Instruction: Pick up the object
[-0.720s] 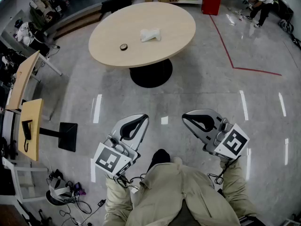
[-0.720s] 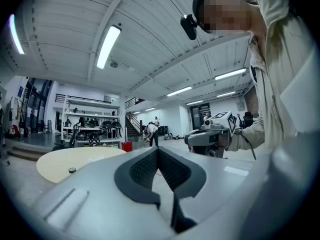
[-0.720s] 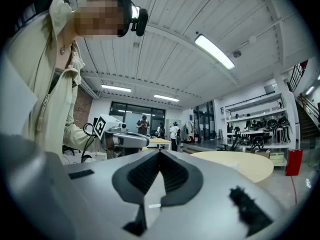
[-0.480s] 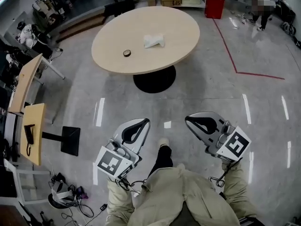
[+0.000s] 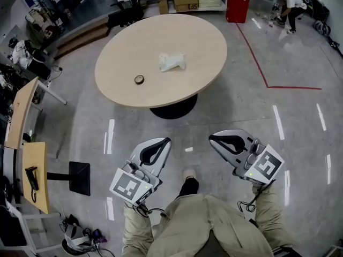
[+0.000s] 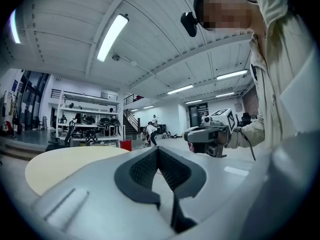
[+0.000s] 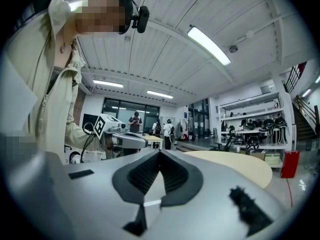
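1. The white crumpled object [image 5: 172, 61] lies on the round table [image 5: 203, 42], a bit past its middle as I look from the head view. I take it as the target, though the task doesn't say which thing it means.
2. Its long axis runs roughly left to right across my view, with one lumpy end toward the right.
3. A small dark ring [image 5: 139, 80] sits on the same table, left of the white object and nearer my edge. The two are apart.
4. Key relation: the white object is straight ahead and well away from both claws, beyond the table's near rim. Both claws are over the floor.
5. The left gripper [image 5: 165, 141] has its jaws closed tip to tip with nothing between them. It points level toward the table.
6. The right gripper [image 5: 212, 138] is also closed and empty, and also level.
7. The object lines up almost with the left claw, and the right one is offset to the side. I judge the left the nearer hand. Either one must open before the grab.
8. Containers: a cardboard box [image 5: 188, 3] and a red bin [image 5: 237, 8] stand on the floor beyond the table. I can't tell what's in either.
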`<state>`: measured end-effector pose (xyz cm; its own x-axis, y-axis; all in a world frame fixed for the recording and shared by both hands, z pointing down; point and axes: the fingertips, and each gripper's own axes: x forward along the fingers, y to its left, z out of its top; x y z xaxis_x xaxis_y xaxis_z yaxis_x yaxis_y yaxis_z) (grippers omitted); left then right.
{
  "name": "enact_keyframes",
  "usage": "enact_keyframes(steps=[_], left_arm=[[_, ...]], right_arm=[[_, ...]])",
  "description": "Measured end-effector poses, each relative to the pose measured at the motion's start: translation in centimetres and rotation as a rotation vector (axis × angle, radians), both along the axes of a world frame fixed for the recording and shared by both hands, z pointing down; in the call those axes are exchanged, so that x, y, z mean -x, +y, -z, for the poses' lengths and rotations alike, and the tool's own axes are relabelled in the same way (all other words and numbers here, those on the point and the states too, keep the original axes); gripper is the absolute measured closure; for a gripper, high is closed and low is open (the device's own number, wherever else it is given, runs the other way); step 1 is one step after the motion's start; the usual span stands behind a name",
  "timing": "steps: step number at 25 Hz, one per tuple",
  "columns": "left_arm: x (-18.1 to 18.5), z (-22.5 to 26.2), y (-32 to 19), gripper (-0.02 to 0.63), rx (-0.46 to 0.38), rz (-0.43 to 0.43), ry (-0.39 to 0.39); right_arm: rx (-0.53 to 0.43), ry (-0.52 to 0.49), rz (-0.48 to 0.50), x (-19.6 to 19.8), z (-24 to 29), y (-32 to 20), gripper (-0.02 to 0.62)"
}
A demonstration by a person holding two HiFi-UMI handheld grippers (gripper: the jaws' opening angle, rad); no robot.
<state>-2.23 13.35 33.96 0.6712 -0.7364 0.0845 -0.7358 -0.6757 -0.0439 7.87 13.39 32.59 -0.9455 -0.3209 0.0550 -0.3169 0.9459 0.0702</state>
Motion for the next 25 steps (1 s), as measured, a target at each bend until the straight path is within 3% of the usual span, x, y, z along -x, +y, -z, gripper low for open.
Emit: enact_keyframes(steps=[11,25], left_arm=[[3.8,0.6,-9.6,0.6,-0.021,-0.062,-0.015],[6.8,-0.6,-19.4,0.6,0.012,-0.045,-0.014]], right_arm=[[-0.013,-0.025,-0.088,3.2,0.9,-9.6,0.594],[0.025,-0.016,-0.045,7.0,-0.4,-19.8,0.594]])
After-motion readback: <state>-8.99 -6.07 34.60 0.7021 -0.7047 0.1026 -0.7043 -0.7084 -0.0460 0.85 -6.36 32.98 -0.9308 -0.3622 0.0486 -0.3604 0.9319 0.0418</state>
